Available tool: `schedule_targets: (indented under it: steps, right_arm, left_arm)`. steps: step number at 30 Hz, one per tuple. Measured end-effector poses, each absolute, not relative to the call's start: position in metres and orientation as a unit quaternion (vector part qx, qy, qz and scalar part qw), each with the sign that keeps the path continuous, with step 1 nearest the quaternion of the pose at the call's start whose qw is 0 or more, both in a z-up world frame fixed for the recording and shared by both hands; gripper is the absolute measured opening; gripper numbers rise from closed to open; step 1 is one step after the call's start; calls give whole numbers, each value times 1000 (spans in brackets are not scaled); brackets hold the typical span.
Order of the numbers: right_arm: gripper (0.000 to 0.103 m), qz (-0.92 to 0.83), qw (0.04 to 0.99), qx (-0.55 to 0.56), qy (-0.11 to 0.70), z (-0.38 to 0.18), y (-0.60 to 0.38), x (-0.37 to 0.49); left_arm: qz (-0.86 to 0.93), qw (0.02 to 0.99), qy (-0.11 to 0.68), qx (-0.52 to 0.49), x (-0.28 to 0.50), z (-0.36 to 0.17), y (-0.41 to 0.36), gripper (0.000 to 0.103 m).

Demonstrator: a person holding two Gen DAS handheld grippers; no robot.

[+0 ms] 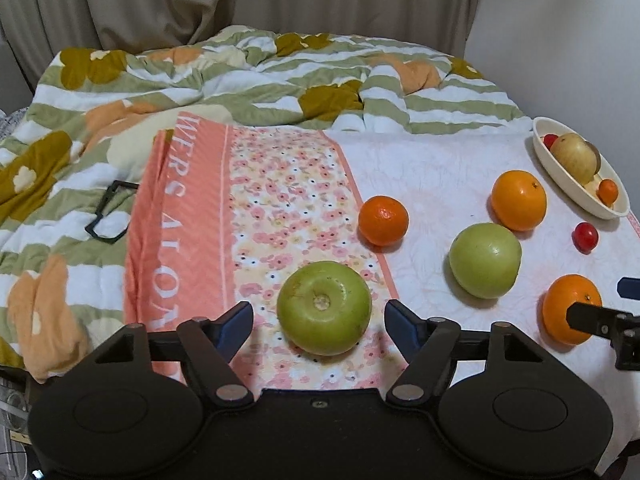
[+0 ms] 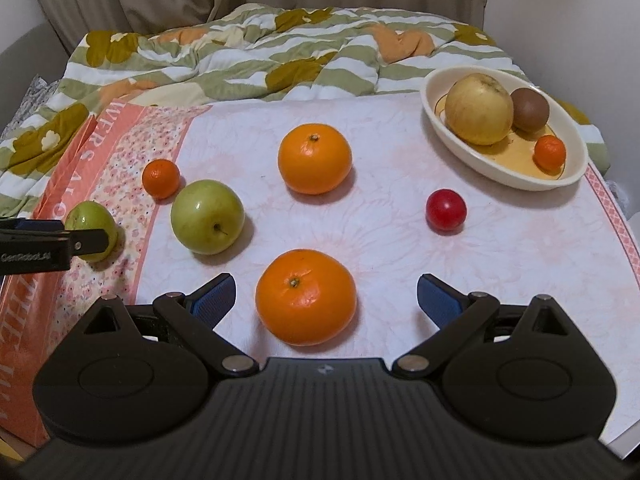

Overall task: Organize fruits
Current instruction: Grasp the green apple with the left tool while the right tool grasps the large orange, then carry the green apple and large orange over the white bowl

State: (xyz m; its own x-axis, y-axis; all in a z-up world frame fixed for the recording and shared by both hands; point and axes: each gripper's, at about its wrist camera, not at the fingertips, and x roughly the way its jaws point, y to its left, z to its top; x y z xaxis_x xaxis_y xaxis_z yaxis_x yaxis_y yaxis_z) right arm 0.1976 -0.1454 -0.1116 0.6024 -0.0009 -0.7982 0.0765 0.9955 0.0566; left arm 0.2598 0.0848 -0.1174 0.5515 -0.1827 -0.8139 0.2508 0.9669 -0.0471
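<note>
Left wrist view has the left gripper point(image 1: 319, 316) straddling a green apple point(image 1: 324, 307) at lower centre, stem end up; its jaws are spread, pads just beside the fruit without pressing. Right wrist view puts the right gripper point(image 2: 326, 300), jaws wide apart and empty, around a large orange point(image 2: 306, 297) at lower centre, with the oval bowl point(image 2: 576, 168) at upper right (already holding some fruit). Both fruits look firm, smooth and fairly weighty; gripping across the widest middle should stop them rolling or slipping.
</note>
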Motion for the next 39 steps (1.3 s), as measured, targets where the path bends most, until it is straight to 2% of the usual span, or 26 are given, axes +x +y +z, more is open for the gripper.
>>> schedule_targets:
  steps: [5,8,27,31,33,39]
  right_arm:
    - [103,-21,891,40,452,-117,-146,199]
    - [103,-20,890,39,455,-119,-146,201]
    - [103,-5,889,23,458,-131,-137,211]
    - [95,1,887,20,461,-135,-133,212]
    - [76,4,885,17,465,-136,-132,213]
    - [76,6,886,24,462,-132,-133,209]
  left_arm:
    - [-122,879,460,31,265,-122,84,72]
    - [-127,876,465,24,268,-124,85,59]
    - [-127,878,461,24,249,-124,92,58]
    - [-127,878,461,21,243,-124,93,58]
    - [-126,878,462,18,240,-124,94,58]
    - [-126,881,455,19,226,-117,94,58]
